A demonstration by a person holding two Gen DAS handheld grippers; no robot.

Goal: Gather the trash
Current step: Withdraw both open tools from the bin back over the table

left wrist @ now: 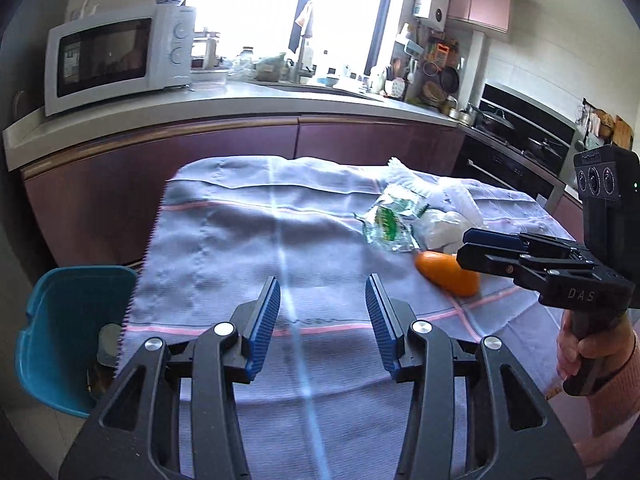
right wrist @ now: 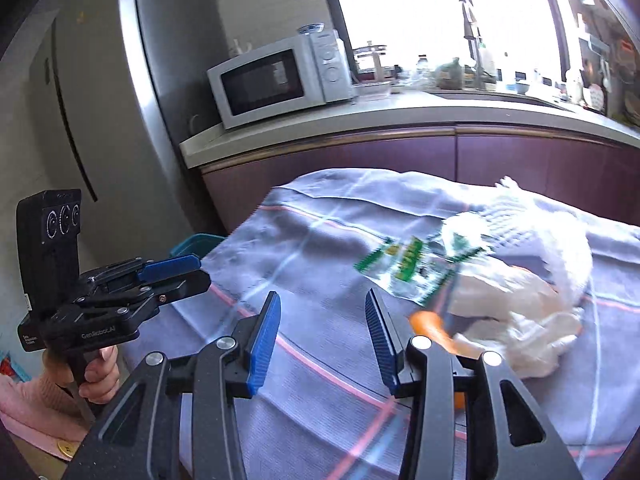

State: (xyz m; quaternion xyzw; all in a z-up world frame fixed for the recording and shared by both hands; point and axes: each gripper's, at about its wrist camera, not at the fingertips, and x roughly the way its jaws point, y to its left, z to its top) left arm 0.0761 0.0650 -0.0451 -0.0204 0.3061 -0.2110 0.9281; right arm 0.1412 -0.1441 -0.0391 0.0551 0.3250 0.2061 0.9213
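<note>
A: Which step is judged to be in hand?

B: The approach, before any pickup. Nothing is held. The left gripper (left wrist: 324,320) is seen with its blue pads spread wide over bare cloth, and the right gripper (right wrist: 322,332) is likewise spread with nothing between its pads.

A: Where is the trash placed?

B: It is gathered on the lilac tablecloth (left wrist: 240,240) toward the far right corner. A crumpled clear wrapper with green print (left wrist: 386,226) is lying there, touching a heap of white tissue and plastic (left wrist: 444,216) just beyond it. An orange peel (left wrist: 448,276) is set just on the near side of that heap. In the left wrist view the right gripper's tips are seen close to the peel and the heap; contact cannot be confirmed.

A: And the place it is meant to go?

B: A teal bin (left wrist: 60,328) is stood on the floor off the cloth's near left corner, well apart from the pile. Something dark is already lying inside it, too unclear to be named.

A: What is called for next?

B: Probably the right gripper must be lowered around one piece, the peel or the wrapper, and closed on it. The wrapper is thin and may slip, so a pinch on a raised fold would be favoured. The piece would then be carried across the cloth to the bin.
</note>
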